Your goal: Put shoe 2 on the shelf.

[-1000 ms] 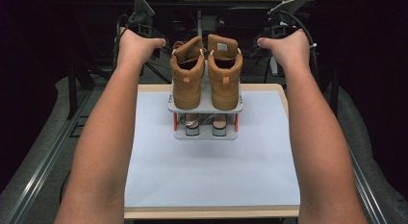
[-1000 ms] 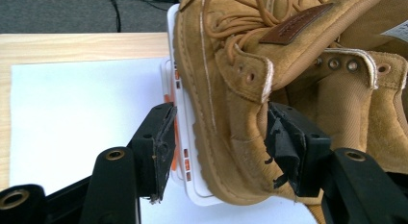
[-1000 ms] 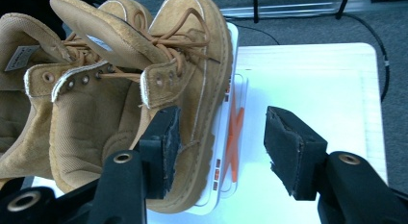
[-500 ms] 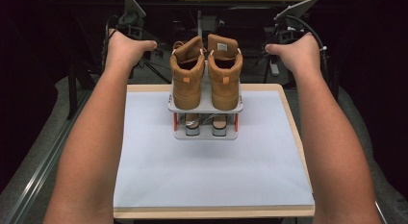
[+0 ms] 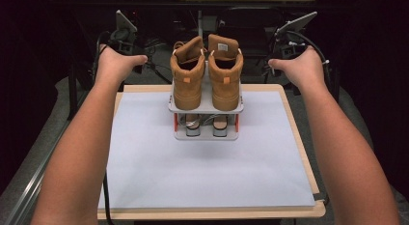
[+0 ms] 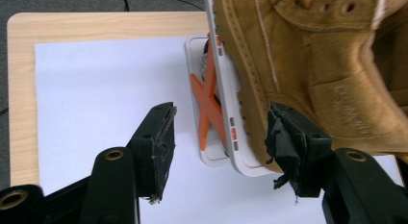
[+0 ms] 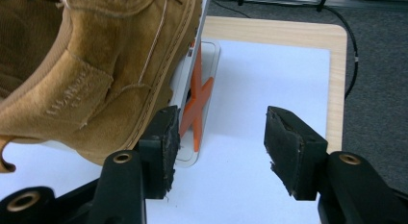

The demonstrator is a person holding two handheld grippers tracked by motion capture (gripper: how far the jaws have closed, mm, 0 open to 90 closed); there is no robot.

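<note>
Two tan high-top boots (image 5: 207, 73) stand side by side, heels toward me, on the top shelf of a small grey two-tier rack (image 5: 206, 108) with orange cross braces (image 6: 208, 106). The rack stands at the far middle of a white sheet (image 5: 202, 172). The person's left hand (image 5: 115, 65) and right hand (image 5: 299, 68) hold the grippers on either side of the boots, past the table's far edge. My left gripper (image 6: 221, 118) is open, and the rack's side and a boot (image 6: 308, 65) lie beyond its jaws. My right gripper (image 7: 222, 116) is open beside the other boot (image 7: 96, 75).
The sheet covers a wooden table (image 5: 299, 133) with a bare rim. Another pair of footwear (image 5: 206, 126) sits on the rack's lower shelf, too dim to make out. Dark stands and cables (image 5: 202, 22) crowd the space behind the table. Grey floor (image 7: 375, 89) surrounds it.
Both hands have sunk and drawn toward the near side, the left one also sliding outward to the left. The boots and rack have not shifted on the sheet.
</note>
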